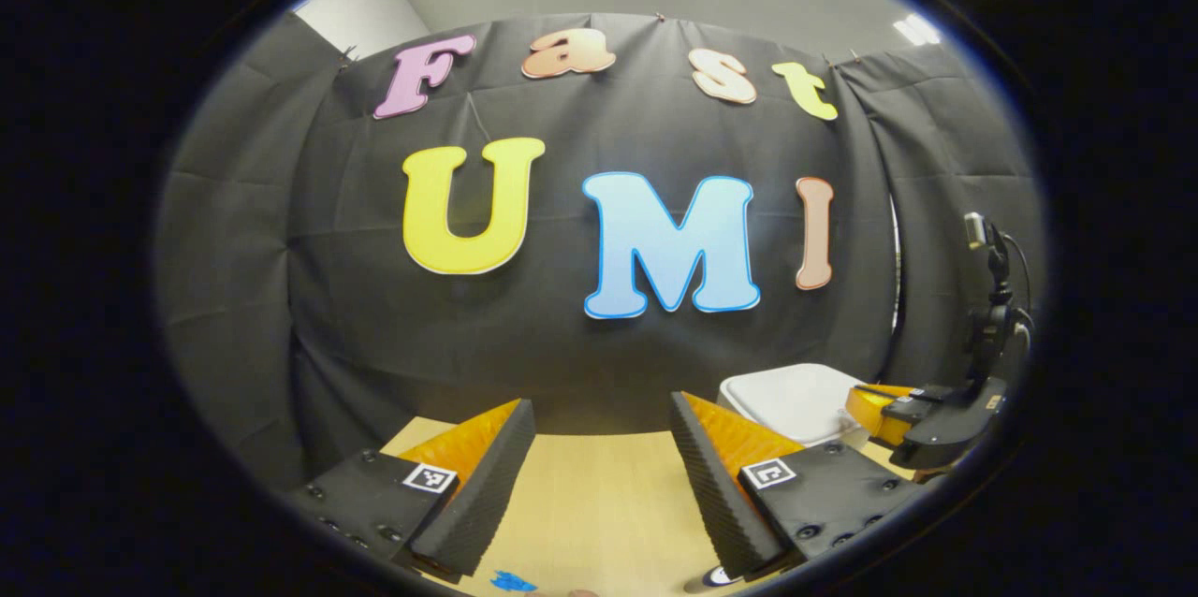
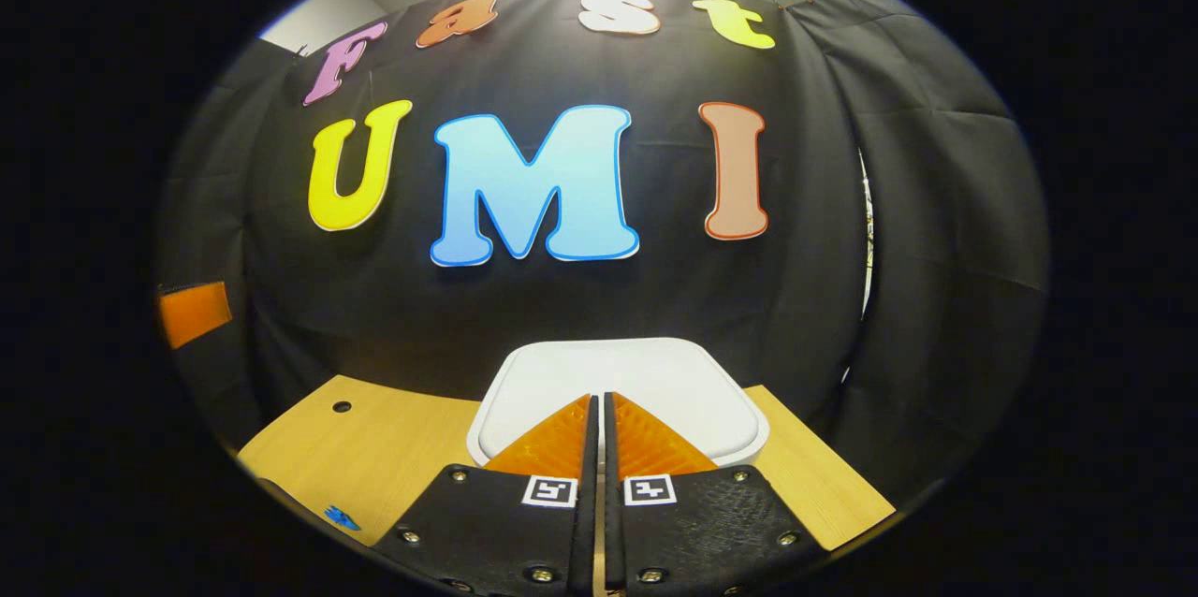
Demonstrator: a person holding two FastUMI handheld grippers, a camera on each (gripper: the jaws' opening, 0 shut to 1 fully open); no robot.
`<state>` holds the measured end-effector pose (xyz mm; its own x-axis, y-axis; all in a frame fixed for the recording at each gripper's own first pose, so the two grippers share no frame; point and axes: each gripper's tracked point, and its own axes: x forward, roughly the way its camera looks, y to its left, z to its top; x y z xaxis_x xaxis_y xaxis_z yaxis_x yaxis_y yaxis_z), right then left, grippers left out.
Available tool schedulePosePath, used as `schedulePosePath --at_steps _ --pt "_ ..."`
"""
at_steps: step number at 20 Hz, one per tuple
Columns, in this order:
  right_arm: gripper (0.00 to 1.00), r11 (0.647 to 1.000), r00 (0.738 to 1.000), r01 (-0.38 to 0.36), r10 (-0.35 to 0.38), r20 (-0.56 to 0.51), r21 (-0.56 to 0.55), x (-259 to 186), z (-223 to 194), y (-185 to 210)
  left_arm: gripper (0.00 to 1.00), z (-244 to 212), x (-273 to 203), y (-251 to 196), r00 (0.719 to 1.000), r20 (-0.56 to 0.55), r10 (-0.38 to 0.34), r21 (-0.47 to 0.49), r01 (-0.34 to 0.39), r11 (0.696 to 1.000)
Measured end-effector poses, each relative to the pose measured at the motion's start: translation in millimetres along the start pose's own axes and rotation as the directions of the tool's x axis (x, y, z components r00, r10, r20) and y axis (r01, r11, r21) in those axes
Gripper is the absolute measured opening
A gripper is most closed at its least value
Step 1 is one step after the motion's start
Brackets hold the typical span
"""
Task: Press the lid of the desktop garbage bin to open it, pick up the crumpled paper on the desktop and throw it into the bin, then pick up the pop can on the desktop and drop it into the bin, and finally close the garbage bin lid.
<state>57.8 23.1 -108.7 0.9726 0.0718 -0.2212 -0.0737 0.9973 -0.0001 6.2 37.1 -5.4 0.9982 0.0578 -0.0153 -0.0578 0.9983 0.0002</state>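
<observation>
A white garbage bin with its flat lid (image 2: pixel 646 382) down stands on the wooden desk, straight ahead in the right gripper view. My right gripper (image 2: pixel 599 399) is shut with nothing between its fingers, its tips over the near part of the lid; contact cannot be told. In the left gripper view the same bin (image 1: pixel 796 399) sits at the right, and the right gripper (image 1: pixel 884 405) hangs over its right side. My left gripper (image 1: pixel 601 410) is open over bare desk, left of the bin, holding nothing.
The light wooden desk (image 1: pixel 599 494) runs back to the black cloth wall. A small blue mark (image 2: pixel 342 516) lies near the desk's left front, and a small hole (image 2: pixel 342 407) shows at the desk's left rear. A camera on a stand (image 1: pixel 987 298) rises at the right.
</observation>
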Motion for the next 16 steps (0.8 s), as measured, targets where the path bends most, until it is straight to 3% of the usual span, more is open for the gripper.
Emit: schedulePosePath --at_steps 12,16 --pt "0.04 1.0 0.999 -0.024 0.025 -0.031 0.014 6 -17 1 0.95 -4 0 8 1.0 -0.016 0.025 -0.004 -0.025 1.0" --pt "0.04 0.997 0.999 -0.031 0.034 -0.04 0.069 6 -18 -1 0.95 -5 2 2 1.0 -0.02 0.013 -0.004 -0.013 1.0"
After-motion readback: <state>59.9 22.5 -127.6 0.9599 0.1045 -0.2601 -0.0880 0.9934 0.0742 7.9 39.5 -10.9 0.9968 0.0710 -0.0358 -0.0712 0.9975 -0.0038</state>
